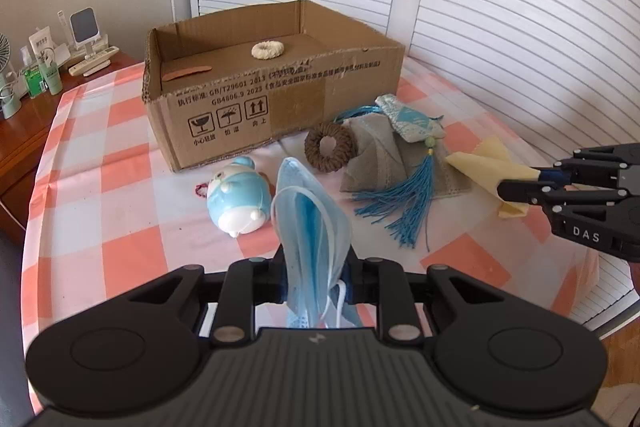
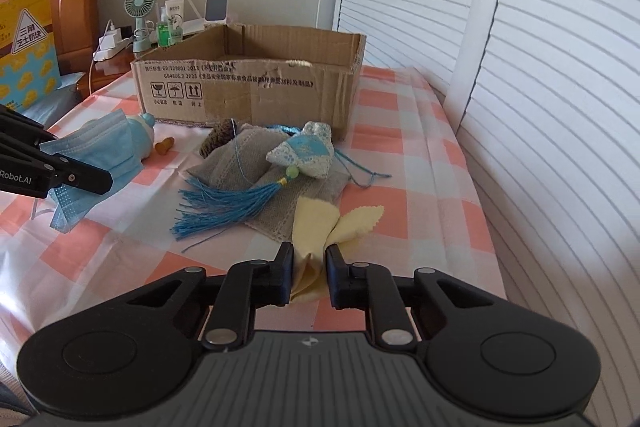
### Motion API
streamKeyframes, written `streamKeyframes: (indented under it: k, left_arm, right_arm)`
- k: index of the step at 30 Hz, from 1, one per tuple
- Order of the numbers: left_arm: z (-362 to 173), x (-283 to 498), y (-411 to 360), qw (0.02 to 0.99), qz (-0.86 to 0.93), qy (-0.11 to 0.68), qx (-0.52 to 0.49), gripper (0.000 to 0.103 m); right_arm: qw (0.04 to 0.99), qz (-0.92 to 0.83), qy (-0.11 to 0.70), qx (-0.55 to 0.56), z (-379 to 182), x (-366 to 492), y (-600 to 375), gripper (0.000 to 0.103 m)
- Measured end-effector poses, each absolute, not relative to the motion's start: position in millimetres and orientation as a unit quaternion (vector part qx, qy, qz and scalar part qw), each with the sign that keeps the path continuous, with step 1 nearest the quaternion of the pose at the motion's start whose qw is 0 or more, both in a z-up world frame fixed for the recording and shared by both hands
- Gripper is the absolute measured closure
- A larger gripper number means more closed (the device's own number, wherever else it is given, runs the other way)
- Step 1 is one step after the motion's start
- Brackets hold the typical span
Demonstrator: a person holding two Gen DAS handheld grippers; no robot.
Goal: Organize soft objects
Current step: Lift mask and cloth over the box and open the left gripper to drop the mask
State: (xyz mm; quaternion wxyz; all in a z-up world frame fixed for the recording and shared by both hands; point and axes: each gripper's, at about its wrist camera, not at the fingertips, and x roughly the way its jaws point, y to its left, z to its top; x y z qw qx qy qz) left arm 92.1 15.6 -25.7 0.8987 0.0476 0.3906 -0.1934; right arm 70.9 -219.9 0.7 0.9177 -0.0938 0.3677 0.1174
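Open brown corrugated cardboard box (image 1: 280,95) at rear of checked desk (image 1: 120,187): rigid, likely drop target.
Grey woven fabric pouch (image 2: 256,163) on desk before box: limp; take at edge fold.
Pale blue pleated face mask (image 1: 308,227): featherlight, floppy; pinched in left claw (image 1: 314,281), hanging clear of desk.
Pale yellow pinked-edge cloth (image 2: 316,227): thin, slippery; bunched corner pinched in right claw (image 2: 308,267), rest draped on desk.
Blue silk sachet with tassel (image 2: 308,151) atop pouch: tangle-prone; grip padded body.

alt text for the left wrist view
The left gripper pinches a blue mask above a checked tablecloth. Ahead sits an open box; at right, the right gripper grips a yellow cloth.
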Motion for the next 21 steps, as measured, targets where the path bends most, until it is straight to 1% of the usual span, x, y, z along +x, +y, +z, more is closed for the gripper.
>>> streamKeyframes:
  k: [6, 10, 14, 16, 17, 18, 19, 21]
  left_arm:
    - [-8.9, 89.4, 17.3, 0.900, -0.204, 0.382, 0.052, 0.082]
    - [1.3, 91.0, 16.9, 0.903, -0.207, 0.372, 0.056, 0.082]
    - [7.0, 93.7, 15.3, 0.907, -0.206, 0.363, 0.061, 0.082]
    - [7.4, 94.9, 14.5, 0.907, -0.206, 0.362, 0.062, 0.082]
    - [6.9, 95.4, 14.3, 0.907, -0.206, 0.363, 0.063, 0.082]
    - [6.3, 96.1, 14.3, 0.906, -0.205, 0.364, 0.062, 0.082]
    - [5.6, 96.4, 14.2, 0.906, -0.206, 0.366, 0.062, 0.082]
    - [4.1, 96.2, 14.6, 0.905, -0.205, 0.368, 0.062, 0.082]
  right_arm:
    - [0.922, 0.128, 0.351, -0.103, 16.6, 68.7, -219.8, 0.086]
    - [0.925, 0.133, 0.339, -0.109, 25.9, 67.5, -217.9, 0.089]
    - [0.924, 0.134, 0.339, -0.113, 28.6, 68.7, -217.3, 0.089]
    - [0.922, 0.135, 0.345, -0.114, 26.2, 69.4, -217.7, 0.085]
    - [0.921, 0.134, 0.349, -0.110, 24.2, 69.7, -218.7, 0.085]
    - [0.920, 0.135, 0.353, -0.107, 21.4, 70.4, -219.8, 0.082]
    - [0.917, 0.136, 0.359, -0.105, 17.9, 71.5, -220.7, 0.074]
    - [0.914, 0.130, 0.371, -0.100, 8.7, 73.6, -223.0, 0.065]
